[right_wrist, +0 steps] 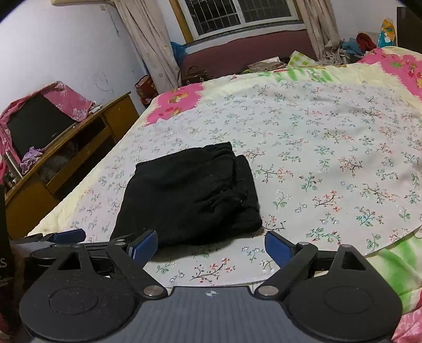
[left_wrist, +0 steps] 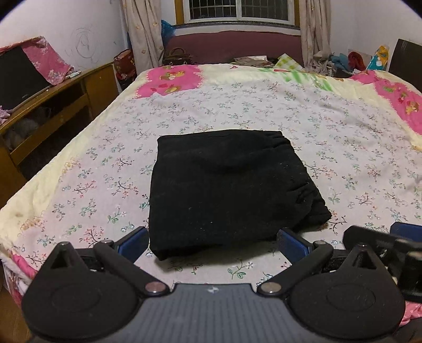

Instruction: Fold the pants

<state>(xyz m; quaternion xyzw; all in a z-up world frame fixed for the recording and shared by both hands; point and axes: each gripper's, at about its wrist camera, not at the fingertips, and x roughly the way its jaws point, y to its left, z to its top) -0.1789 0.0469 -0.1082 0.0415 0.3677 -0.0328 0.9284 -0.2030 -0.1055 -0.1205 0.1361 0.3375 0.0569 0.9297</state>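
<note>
Black pants [left_wrist: 226, 192] lie folded into a compact rectangle on the floral bedsheet [left_wrist: 329, 118]; they also show in the right wrist view [right_wrist: 190, 195]. My left gripper [left_wrist: 212, 244] is open and empty, just in front of the pants' near edge, not touching. My right gripper [right_wrist: 211, 246] is open and empty, just short of the pants' near right corner. The right gripper's blue finger [left_wrist: 403, 229] shows at the right edge of the left wrist view, and the left gripper's finger [right_wrist: 68, 234] at the left of the right wrist view.
A wooden desk [left_wrist: 60, 105] with a dark monitor [left_wrist: 18, 76] stands left of the bed. A window [left_wrist: 237, 10] with curtains and clutter lie beyond the far end. The pink-patterned quilt border [left_wrist: 398, 97] lies at right.
</note>
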